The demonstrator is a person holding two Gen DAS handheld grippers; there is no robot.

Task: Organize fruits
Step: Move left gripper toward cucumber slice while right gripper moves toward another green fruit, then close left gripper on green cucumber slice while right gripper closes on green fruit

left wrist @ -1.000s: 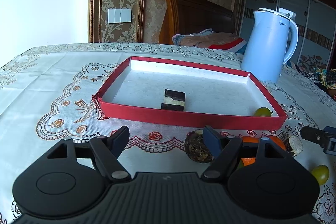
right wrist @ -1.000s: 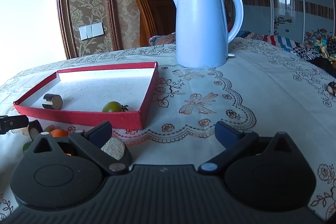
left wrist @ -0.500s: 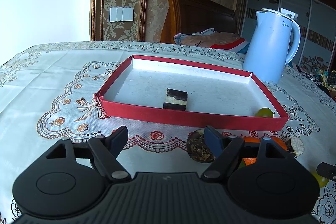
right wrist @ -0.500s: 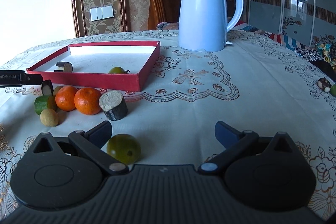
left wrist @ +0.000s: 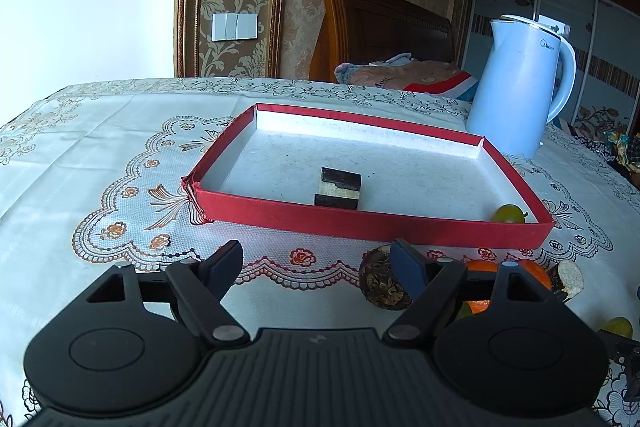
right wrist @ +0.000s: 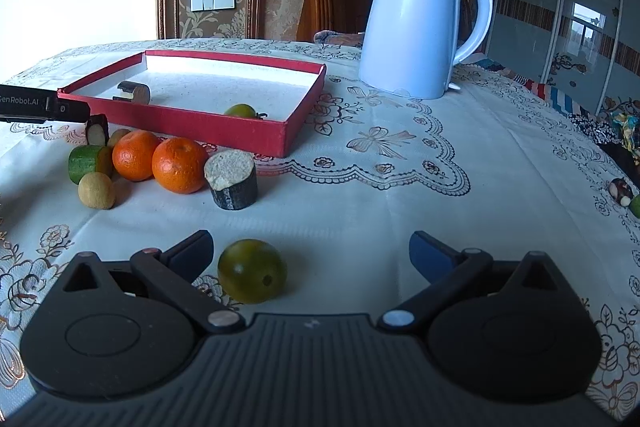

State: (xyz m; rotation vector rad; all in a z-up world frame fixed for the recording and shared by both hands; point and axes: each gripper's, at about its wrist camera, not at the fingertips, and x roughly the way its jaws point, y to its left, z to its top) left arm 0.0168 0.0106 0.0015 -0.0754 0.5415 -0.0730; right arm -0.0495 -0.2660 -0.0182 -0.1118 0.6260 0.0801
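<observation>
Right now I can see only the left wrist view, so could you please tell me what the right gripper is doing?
Observer: The right gripper is open and low over the tablecloth. A green round fruit lies between its fingers, nearer the left one, and is not gripped.
Operator: Thank you. My own finger hides the oranges; how many are there?
Observer: Two. The left orange and the right orange sit side by side on the cloth in front of the red tray.
Operator: Is anything lying far out to the right?
Observer: Yes, a small dark-and-pale piece sits near the table's right edge.
</observation>
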